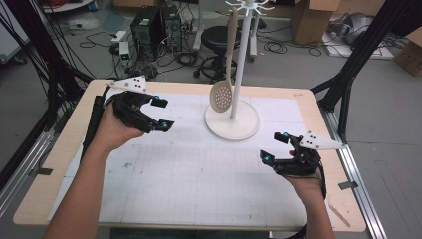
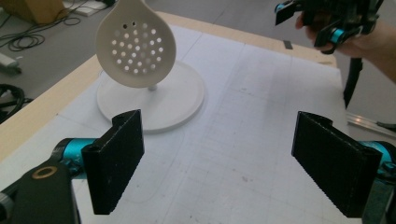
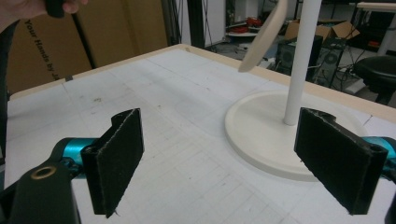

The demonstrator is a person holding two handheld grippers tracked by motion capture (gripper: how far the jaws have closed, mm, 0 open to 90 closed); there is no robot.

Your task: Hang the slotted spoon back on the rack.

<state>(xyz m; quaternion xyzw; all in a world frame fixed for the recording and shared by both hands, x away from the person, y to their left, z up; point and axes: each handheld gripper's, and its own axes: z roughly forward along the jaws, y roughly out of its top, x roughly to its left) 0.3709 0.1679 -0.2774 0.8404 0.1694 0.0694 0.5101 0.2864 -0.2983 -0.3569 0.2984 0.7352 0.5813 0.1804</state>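
Slotted spoon [image 1: 223, 89] hangs from a hook at the top of the white stand [image 1: 233, 119], its perforated bowl pointing down and sitting just above the round base, beside the upright pole. The stand rests on the gridded white mat [image 1: 199, 169] that covers the wooden table [image 1: 59, 149], toward the far middle of the surface.

Left gripper [image 1: 161, 113] is held above the mat to the left of the stand, its tips aimed toward the spoon and well apart from it. Its jaws stand spread wide with nothing between them; in the left gripper view the spoon bowl [image 2: 135, 49] and the stand base [image 2: 154, 100] lie ahead of the two black pads [image 2: 116, 158].

Right gripper [image 1: 274, 147] is held low over the mat to the right of the stand, near its base but not touching it. Its jaws are likewise spread wide and empty; in the right gripper view the pole [image 3: 301, 56] rises between the pads [image 3: 119, 158] farther off, with the spoon edge [image 3: 261, 37] above.
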